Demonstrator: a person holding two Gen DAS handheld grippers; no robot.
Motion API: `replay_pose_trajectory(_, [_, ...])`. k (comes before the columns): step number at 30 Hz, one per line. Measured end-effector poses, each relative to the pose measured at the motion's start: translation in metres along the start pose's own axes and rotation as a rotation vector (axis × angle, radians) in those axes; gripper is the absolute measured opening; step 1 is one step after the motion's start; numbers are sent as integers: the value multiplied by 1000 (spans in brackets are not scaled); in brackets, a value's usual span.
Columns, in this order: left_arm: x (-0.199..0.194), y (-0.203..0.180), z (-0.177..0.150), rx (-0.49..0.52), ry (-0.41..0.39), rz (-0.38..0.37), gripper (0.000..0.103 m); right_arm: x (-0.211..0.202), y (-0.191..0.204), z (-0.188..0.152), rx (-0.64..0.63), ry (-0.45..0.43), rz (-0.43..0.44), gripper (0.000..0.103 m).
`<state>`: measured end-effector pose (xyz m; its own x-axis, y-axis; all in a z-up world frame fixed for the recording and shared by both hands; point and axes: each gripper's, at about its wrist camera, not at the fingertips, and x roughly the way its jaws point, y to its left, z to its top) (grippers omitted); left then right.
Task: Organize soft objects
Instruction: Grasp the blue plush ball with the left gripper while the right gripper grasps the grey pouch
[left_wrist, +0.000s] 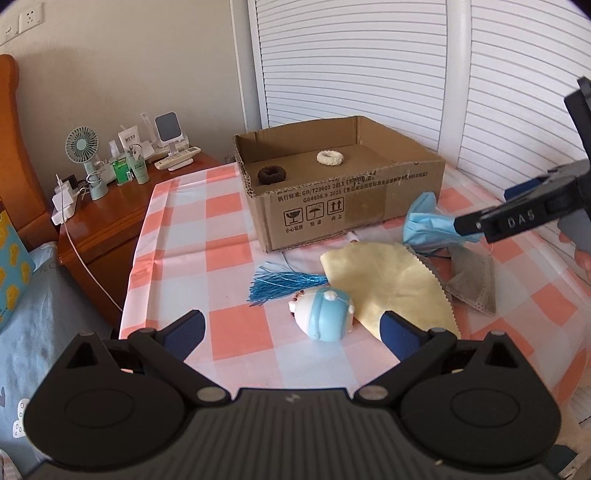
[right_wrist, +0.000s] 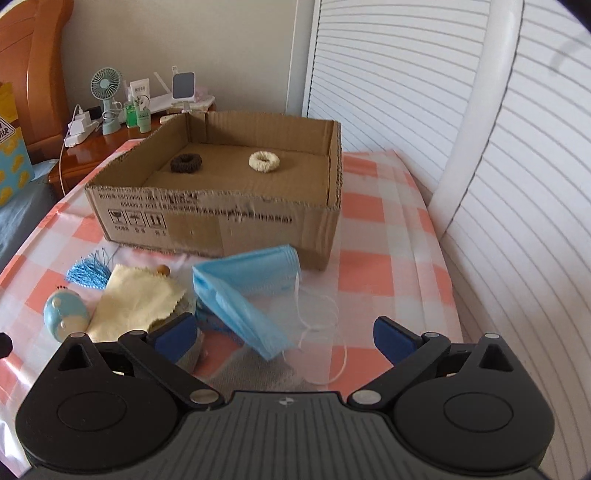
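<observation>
The blue face mask (right_wrist: 240, 295) lies folded on the checked tablecloth (right_wrist: 369, 266), just in front of the cardboard box (right_wrist: 221, 229), at 12 o'clock from the right gripper (right_wrist: 284, 334), whose jaws stand wide apart and empty. At its 9 o'clock lie the yellow cloth (right_wrist: 136, 302) and the blue toy (right_wrist: 66, 314). Inside the box rest a brown hair ring (right_wrist: 185, 163) and a cream one (right_wrist: 264, 161). The left gripper (left_wrist: 293, 328) is released too, with the toy at its 12 o'clock.

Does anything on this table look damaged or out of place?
The cardboard box has a ragged, torn front rim. Only two hair ties sit inside it; the blue face mask, yellow cloth, tassel and toy lie loose on the tablecloth.
</observation>
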<state>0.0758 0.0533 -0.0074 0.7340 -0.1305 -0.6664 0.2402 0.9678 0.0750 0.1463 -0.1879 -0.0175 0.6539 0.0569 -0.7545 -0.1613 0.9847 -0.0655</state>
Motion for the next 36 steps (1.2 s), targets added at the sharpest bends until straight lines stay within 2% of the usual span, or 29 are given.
replay_pose_trajectory(5, [0,0,-2,-1,-1,-10,101,13,2,-18,49,43,-15,103])
replay_pose_trajectory(8, [2,0,-3,-1,5,-17,101,22,7,-22,59,46,-53,103])
replay_pose_trajectory(12, [3,-2,-5,5,12,-19,101,31,5,-27,108,83,-54,103])
replay_pose_trajectory(17, [5,0,-6,-3,21,-20,101,31,0,-37,102,121,-74,103])
replay_pose_trajectory(22, [13,-3,-8,7,35,-31,101,24,-3,-48,82,123,-60,103])
replay_pose_trajectory(27, [29,-2,-13,11,54,-58,101,16,-7,-59,66,86,-28,103])
replay_pose_trajectory(36, [69,7,-29,-54,153,-114,103,11,-10,-68,34,29,-3,103])
